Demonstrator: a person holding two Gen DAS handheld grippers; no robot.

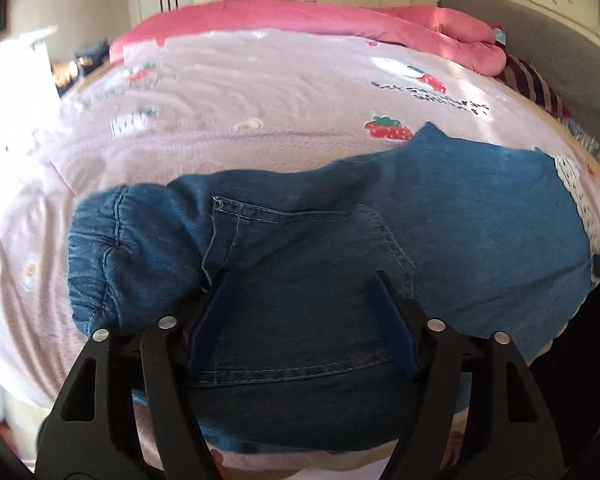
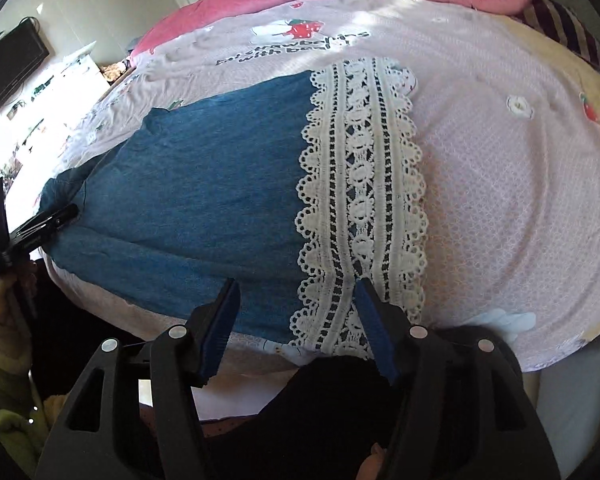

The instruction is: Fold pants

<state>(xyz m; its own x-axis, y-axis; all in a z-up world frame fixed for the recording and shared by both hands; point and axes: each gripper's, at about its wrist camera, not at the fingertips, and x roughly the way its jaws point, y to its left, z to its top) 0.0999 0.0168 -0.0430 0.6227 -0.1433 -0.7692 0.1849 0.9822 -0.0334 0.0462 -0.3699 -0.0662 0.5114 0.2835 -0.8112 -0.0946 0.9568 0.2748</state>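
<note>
Blue denim pants (image 1: 440, 220) lie flat on the pink strawberry-print bed sheet (image 1: 240, 92), waistband (image 1: 100, 248) at the left, legs running right. In the right wrist view the pants (image 2: 204, 184) end in a white lace hem (image 2: 364, 200). My left gripper (image 1: 300, 276) is open, jaws wide apart, just above the seat area near the back pocket. My right gripper (image 2: 296, 284) is open over the near edge of the leg beside the lace hem. The left gripper also shows in the right wrist view (image 2: 56, 216) at the waist end.
A pink quilt (image 1: 340, 20) is bunched along the far side of the bed. A striped cloth (image 1: 536, 88) and grey headboard (image 1: 540, 44) lie at the right. White cupboards stand behind. The bed's near edge (image 2: 240, 356) runs below the pants.
</note>
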